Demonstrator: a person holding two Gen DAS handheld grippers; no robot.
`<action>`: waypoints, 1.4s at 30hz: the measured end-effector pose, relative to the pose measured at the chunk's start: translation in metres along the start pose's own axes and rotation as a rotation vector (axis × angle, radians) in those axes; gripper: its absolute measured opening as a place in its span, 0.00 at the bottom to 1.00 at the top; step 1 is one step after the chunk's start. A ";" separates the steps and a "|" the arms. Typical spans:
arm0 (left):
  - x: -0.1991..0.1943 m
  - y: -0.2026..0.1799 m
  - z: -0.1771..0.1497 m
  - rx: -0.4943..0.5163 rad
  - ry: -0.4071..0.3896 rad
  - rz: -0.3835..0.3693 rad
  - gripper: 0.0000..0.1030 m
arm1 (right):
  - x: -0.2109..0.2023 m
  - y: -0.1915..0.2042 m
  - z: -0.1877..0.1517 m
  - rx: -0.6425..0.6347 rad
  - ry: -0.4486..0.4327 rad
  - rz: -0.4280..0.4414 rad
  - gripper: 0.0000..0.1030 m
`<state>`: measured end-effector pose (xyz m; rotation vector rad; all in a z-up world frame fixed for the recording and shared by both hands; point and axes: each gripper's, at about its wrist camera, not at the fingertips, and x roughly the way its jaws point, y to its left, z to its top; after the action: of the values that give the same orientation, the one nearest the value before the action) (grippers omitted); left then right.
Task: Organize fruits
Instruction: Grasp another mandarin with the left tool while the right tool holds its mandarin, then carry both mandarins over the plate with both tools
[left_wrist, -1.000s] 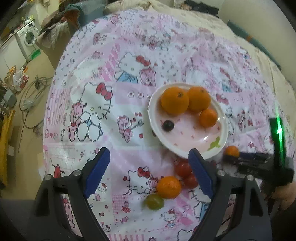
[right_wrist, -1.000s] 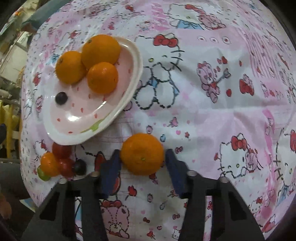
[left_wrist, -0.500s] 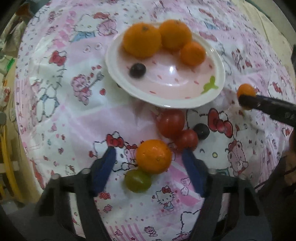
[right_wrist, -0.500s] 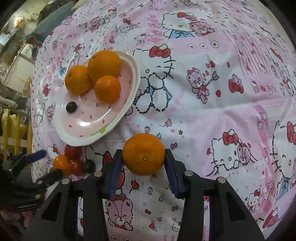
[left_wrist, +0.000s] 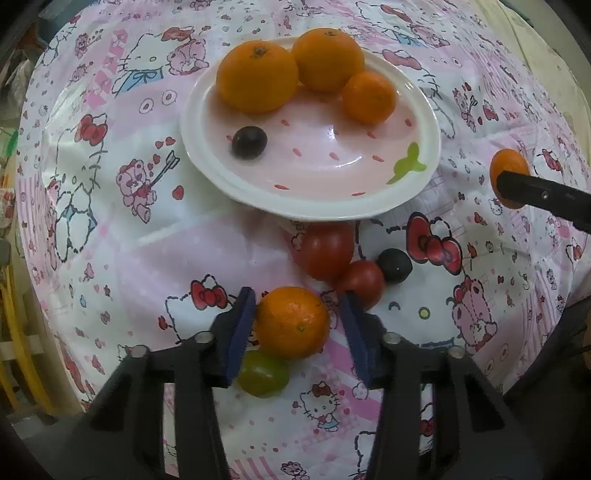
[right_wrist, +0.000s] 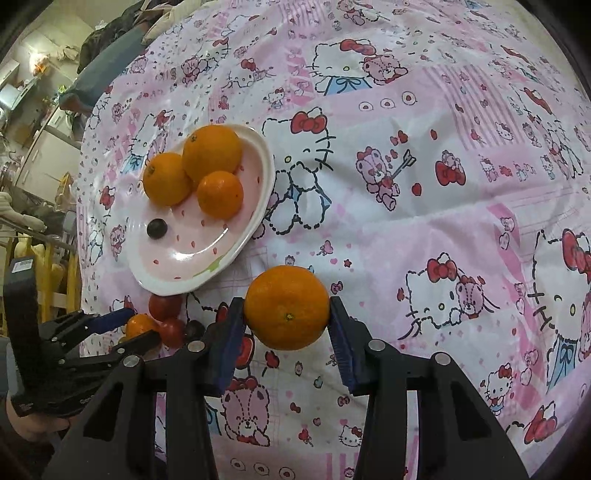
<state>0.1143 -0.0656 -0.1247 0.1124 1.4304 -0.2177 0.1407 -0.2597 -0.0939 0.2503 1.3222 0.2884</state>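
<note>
A pink-and-white plate (left_wrist: 314, 213) (right_wrist: 266, 173) holds three oranges (left_wrist: 256, 81) and a dark grape (left_wrist: 249, 142). In front of it on the cloth lie two red tomatoes (left_wrist: 327, 251), a dark grape (left_wrist: 394, 265), a green grape (left_wrist: 263, 373) and a small orange (left_wrist: 291, 322). My left gripper (left_wrist: 295, 306) points down over that small orange and its jaws are closing around it; a thin gap still shows at the right pad. My right gripper (right_wrist: 286, 310) is shut on another orange (right_wrist: 286, 307), held above the cloth to the right of the plate.
A pink cartoon-print cloth (right_wrist: 424, 192) covers the round table. The table edge drops off at the left, with a yellow frame (left_wrist: 14, 332) and room clutter below. A hand (right_wrist: 29, 424) holds the left gripper.
My left gripper came down over the small orange and its jaws narrowed from wide apart to close beside it. The right gripper rose a little with its orange.
</note>
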 end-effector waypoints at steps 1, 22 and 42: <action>0.000 0.001 0.001 0.001 0.000 0.001 0.35 | -0.001 0.000 0.000 0.001 -0.001 0.002 0.45; -0.002 0.027 0.003 -0.060 0.013 -0.082 0.32 | -0.006 0.002 0.003 0.003 -0.016 0.027 0.45; -0.013 0.025 -0.006 -0.055 -0.017 -0.044 0.31 | -0.008 0.003 -0.001 -0.008 -0.020 0.028 0.45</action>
<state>0.1122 -0.0385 -0.1142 0.0333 1.4216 -0.2147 0.1380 -0.2597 -0.0857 0.2644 1.2986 0.3138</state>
